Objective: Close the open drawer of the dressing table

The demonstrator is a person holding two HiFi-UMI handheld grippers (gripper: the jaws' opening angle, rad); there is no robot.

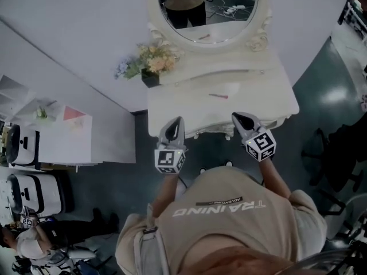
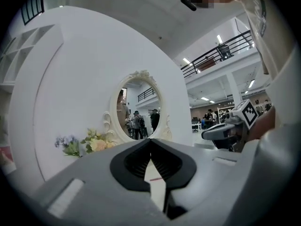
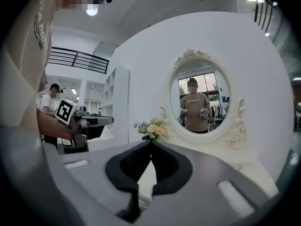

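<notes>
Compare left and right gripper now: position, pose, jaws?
Position: the left gripper sits near the front left corner of the dressing table; the right gripper sits just right of the front edge's middle.
Pose: in the head view the left gripper points almost straight at the table; the right gripper slants inward.
Shared: both have their jaws shut with nothing between them.

drawer: hidden beneath tabletop (image 1: 258, 96) | mirror (image 1: 212, 16): cut off at top edge

The dressing table (image 1: 261, 93) looks smooth, painted cream; its mirror (image 1: 223, 2) glossy glass.
</notes>
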